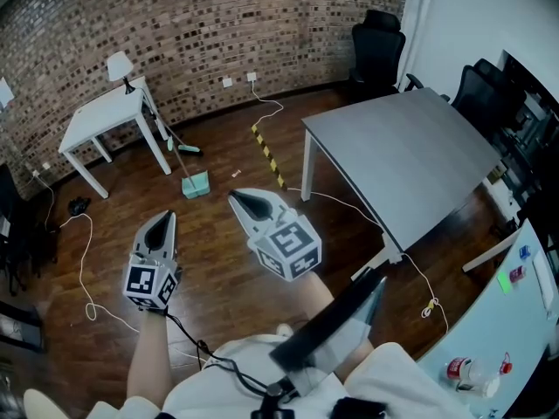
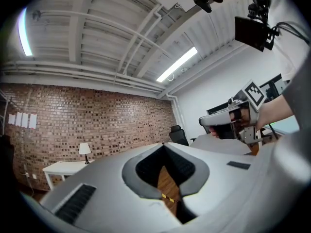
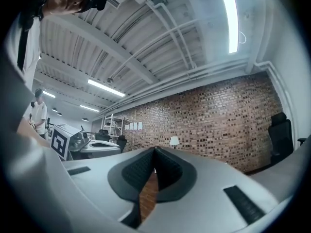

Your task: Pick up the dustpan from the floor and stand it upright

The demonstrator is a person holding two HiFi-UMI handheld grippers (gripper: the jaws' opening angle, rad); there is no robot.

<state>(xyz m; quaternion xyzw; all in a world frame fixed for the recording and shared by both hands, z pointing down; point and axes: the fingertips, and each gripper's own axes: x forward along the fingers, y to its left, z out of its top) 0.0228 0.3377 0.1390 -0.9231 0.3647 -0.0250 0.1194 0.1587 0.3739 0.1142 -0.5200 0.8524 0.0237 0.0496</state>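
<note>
The teal dustpan [image 1: 196, 184] is on the dark wood floor [image 1: 218, 260], just off the near leg of the white side table [image 1: 103, 116]. Its pan is on the boards, and a thin handle rises from it towards that table. A darker teal brush head [image 1: 189, 150] lies close behind it; whether the two touch cannot be told.

Both grippers are held out level over the floor, well short of the dustpan and touching nothing. In the head view the dustpan lies beyond the fingertips, in line with the gap between the two tools. It is somewhat nearer the right gripper [image 1: 237, 197] than the left gripper [image 1: 165, 217].

The left gripper view shows that gripper's jaws closed tip to tip with nothing held. Behind the meeting point the black ribbed pads [image 2: 146, 166] leave a hollow. Through it only floor and a bit of yellow-and-black striped tape [image 1: 268, 155] can be seen. The right gripper view shows the same: jaws closed together and empty, with a sliver of floor visible in the hollow behind their tips. The dustpan appears in neither gripper view.

A table lamp [image 1: 120, 64] stands on the side table in front of the brick wall [image 1: 218, 24]. A large grey table [image 1: 410, 147] fills the right of the room, with a black office chair [image 1: 377, 46] behind it. White cables [image 1: 85, 260] trail over the floor.
</note>
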